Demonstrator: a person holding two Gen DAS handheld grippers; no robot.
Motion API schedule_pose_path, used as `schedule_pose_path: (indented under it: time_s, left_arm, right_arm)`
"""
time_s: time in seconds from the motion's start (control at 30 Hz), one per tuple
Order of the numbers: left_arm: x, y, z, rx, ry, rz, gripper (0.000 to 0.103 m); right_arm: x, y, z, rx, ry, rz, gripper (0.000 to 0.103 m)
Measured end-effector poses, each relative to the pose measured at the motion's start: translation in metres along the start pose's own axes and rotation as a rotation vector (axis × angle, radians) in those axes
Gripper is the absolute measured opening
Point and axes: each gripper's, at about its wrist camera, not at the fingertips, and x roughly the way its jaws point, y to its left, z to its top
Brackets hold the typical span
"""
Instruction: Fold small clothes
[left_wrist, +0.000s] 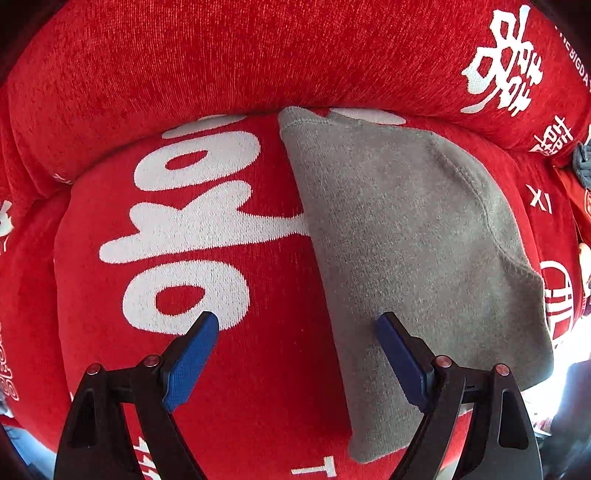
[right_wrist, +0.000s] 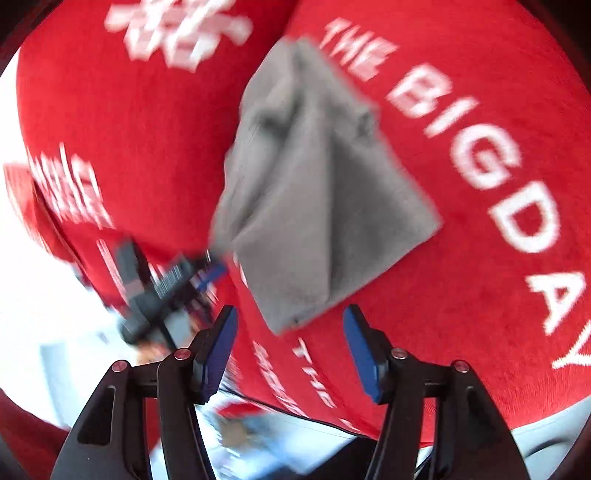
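Left gripper: jaws spread wide, blue ribbed pads apart, nothing between them; one fingertip over bare red cover, the other over the grey garment's near part; contact cannot be told.
Right gripper: jaws apart, gripping nothing; the garment's near corner lies just ahead of the gap.
Grey garment: soft fleecy knit, folded flat with a curved stitched seam, lying on the cushion close to its rear edge.
Red cushion cover: plush ribbed fabric with large white woven lettering.
Right wrist view: blurred.
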Motion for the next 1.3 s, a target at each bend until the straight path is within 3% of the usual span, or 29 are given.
schedule_pose_path:
  time_s: [0.23, 0.3, 0.5, 0.57, 0.6, 0.63, 0.7, 0.8, 0.93, 1.03, 1.17, 1.3]
  left_arm:
    - [-0.010, 0.001, 0.000, 0.029, -0.015, -0.008, 0.089]
    - [-0.013, 0.003, -0.002, 0.039, -0.018, -0.006, 0.089]
    - [-0.019, 0.011, -0.002, 0.021, -0.027, -0.019, 0.089]
    - [-0.017, 0.011, -0.001, 0.017, -0.025, -0.023, 0.089]
    - [-0.018, 0.010, 0.000, 0.019, -0.029, -0.027, 0.089]
    - [-0.022, 0.008, 0.001, 0.027, -0.041, -0.037, 0.089]
    - [-0.027, 0.002, 0.002, 0.053, -0.062, -0.061, 0.089]
    - [-0.025, -0.014, -0.001, 0.139, -0.067, -0.055, 0.089]
    - [0.011, -0.034, -0.026, 0.245, 0.018, 0.003, 0.089]
    - [0.020, -0.036, -0.043, 0.272, 0.011, 0.014, 0.089]
    - [0.020, -0.030, -0.044, 0.230, 0.035, -0.005, 0.089]
    - [0.021, -0.032, -0.045, 0.229, 0.038, 0.002, 0.089]
  right_arm:
    - [0.065, 0.006, 0.011, 0.087, 0.039, 0.062, 0.061]
    - [0.072, 0.006, 0.011, 0.114, 0.044, 0.064, 0.053]
    - [0.071, -0.002, 0.005, 0.172, 0.040, 0.040, 0.053]
    - [0.074, -0.003, 0.008, 0.203, 0.029, 0.067, 0.052]
    - [0.072, -0.004, 0.007, 0.207, 0.017, 0.083, 0.046]
    - [0.071, 0.002, 0.011, 0.196, -0.001, 0.086, 0.006]
    - [0.067, 0.020, 0.015, 0.138, -0.031, 0.090, 0.007]
    - [0.070, 0.036, 0.003, 0.050, -0.007, 0.056, 0.007]
    - [0.080, 0.001, -0.008, 0.140, 0.009, -0.020, 0.007]
    - [0.071, -0.010, -0.003, 0.188, 0.038, -0.043, 0.012]
    - [0.036, 0.008, 0.000, 0.039, 0.053, -0.138, 0.013]
    - [0.001, 0.046, 0.007, -0.154, -0.020, -0.175, 0.013]
